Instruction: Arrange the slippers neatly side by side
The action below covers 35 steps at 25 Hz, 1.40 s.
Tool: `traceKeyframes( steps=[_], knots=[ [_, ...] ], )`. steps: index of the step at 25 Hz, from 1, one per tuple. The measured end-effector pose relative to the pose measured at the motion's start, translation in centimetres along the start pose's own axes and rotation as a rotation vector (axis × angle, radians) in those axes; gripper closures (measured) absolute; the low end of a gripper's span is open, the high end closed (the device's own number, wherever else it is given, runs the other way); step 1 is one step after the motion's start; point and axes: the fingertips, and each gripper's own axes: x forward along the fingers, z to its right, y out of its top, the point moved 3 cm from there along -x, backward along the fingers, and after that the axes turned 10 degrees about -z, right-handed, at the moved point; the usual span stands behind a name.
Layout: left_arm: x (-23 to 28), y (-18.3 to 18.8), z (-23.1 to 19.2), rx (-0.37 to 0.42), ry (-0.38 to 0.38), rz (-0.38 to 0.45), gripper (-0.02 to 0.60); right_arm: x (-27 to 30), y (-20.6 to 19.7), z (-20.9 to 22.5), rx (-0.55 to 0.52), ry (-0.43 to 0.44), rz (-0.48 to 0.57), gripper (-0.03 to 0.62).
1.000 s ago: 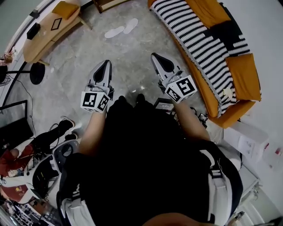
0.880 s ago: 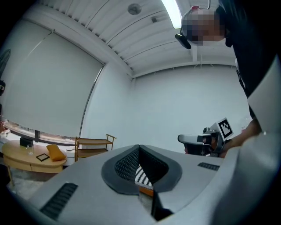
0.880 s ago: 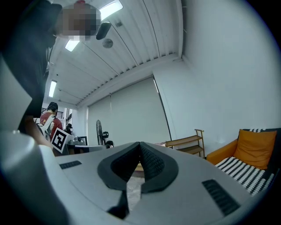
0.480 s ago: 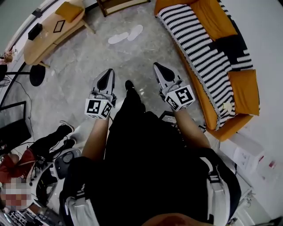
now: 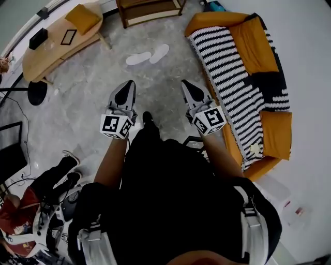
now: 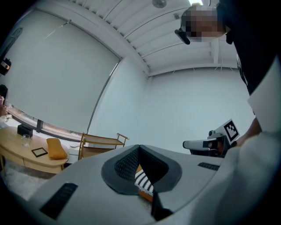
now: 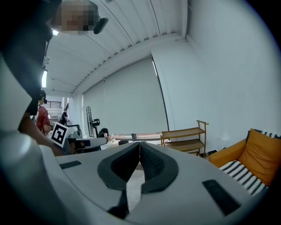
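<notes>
Two white slippers [image 5: 147, 56] lie on the grey floor far ahead of me in the head view, toe ends close together and heels spread apart. My left gripper [image 5: 125, 89] is held at waist height, well short of them, its jaws shut and empty. My right gripper [image 5: 189, 87] is level with it on the right, also shut with nothing between the pads. In the left gripper view the left gripper [image 6: 139, 148] points level at the far wall; the right gripper [image 7: 139, 146] likewise looks across the room. No slipper shows in either gripper view.
An orange sofa [image 5: 258, 46] with a black-and-white striped throw [image 5: 227, 67] runs along the right. A wooden shelf [image 5: 150, 9] stands at the back. A curved wooden desk [image 5: 57, 44] is at the left, with a black stool base [image 5: 37, 93] and cables lower left.
The person has stepped forward: the slippers, sofa and shelf have come nearer and lower in the head view. Both grippers have kept their pose and stayed shut.
</notes>
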Motion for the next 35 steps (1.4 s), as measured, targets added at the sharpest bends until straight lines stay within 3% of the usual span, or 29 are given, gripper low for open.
traceKeyframes(
  steps=[6,13,17,21,28,31,35],
  knots=[
    [5.7,0.8,-2.4,-0.016,-0.010,-0.022,0.568,3.3,2.0,4.7,0.005,-0.020,-0.008,0.565],
    [13.6,2.0,-5.3,-0.002,0.019,-0.047,0.568,8.0,3.9,12.9,0.017,-0.010,0.001,0.565],
    [20.7,1.9,-6.1,0.007,0.090,-0.059,0.568,11.5,3.9,20.9,0.034,0.041,0.001,0.565],
    [27.2,1.4,-8.4,-0.016,0.202,-0.076,0.568,17.1,3.6,27.7,-0.020,0.138,-0.036,0.565],
    [31.0,2.1,-12.2,-0.031,0.361,-0.034,0.568,25.4,4.2,31.3,-0.098,0.264,-0.070,0.565],
    [33.0,1.8,-14.6,-0.035,0.394,-0.048,0.568,29.1,4.9,33.0,-0.101,0.281,-0.072,0.565],
    [35.4,-0.8,-18.7,-0.114,0.403,-0.106,0.567,34.1,4.1,34.3,-0.100,0.306,-0.102,0.565]
  ],
)
